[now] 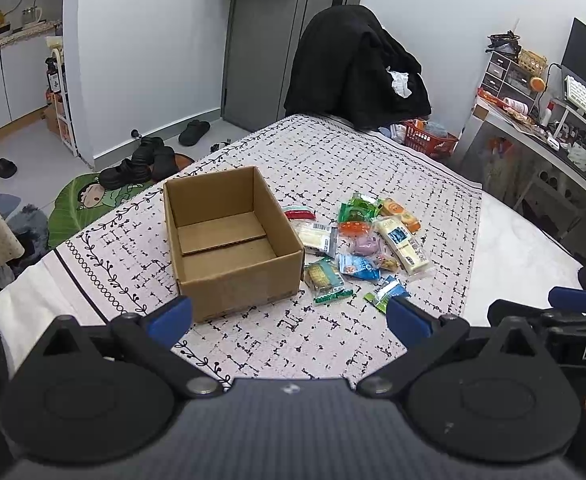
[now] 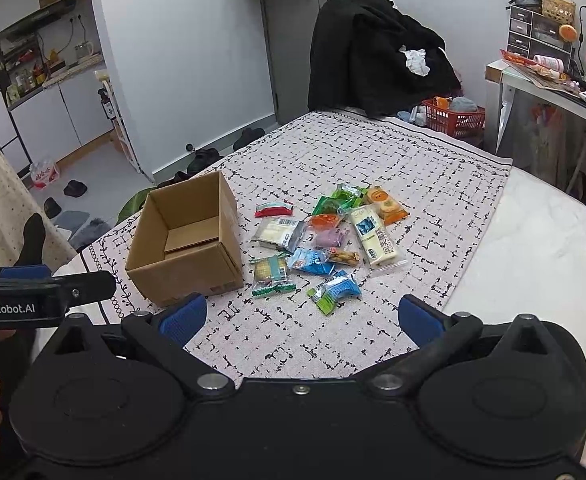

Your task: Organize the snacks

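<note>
Brown open-topped cardboard box (image 1: 229, 240) hides part of the red-striped snack packet (image 1: 299, 212) behind it, while the left gripper (image 1: 289, 320) and right gripper (image 2: 301, 316) gape wide, both holding nothing.

L tool (image 1: 289, 316) & R tool (image 2: 301, 318): both level, side by side, jaws wide, nothing held.

The cardboard box (image 1: 229, 240) stands open-topped on the patterned cloth (image 1: 333, 344), its inside bare, so entry from above is unobstructed. Snack packets (image 2: 325, 240) crowd together just beside its right wall. Bare cloth lies between the packets and both wide-spread grippers.
</note>
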The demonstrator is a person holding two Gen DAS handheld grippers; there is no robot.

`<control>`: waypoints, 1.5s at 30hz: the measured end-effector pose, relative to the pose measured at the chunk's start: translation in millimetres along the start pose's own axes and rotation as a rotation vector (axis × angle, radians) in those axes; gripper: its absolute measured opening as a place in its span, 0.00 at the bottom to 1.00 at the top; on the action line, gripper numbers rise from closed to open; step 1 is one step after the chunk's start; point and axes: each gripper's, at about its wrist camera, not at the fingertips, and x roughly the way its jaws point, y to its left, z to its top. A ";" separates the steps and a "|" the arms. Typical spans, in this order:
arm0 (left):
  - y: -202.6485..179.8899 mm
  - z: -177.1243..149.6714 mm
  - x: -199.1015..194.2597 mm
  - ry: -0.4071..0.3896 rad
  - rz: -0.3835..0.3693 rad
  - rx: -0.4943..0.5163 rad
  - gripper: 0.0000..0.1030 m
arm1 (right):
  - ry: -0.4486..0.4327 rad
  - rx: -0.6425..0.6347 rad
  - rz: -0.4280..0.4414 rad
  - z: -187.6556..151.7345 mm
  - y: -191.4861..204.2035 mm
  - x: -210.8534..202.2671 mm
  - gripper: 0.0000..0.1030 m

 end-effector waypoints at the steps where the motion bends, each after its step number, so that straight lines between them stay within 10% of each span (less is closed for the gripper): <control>1: 0.4 0.0 0.2 0.000 -0.002 -0.001 1.00 | 0.000 -0.001 0.000 0.2 0.2 0.1 1.00; 45: -24.2 20.6 43.8 0.027 -0.029 0.056 1.00 | -0.021 0.010 0.036 8.7 -29.7 27.2 0.94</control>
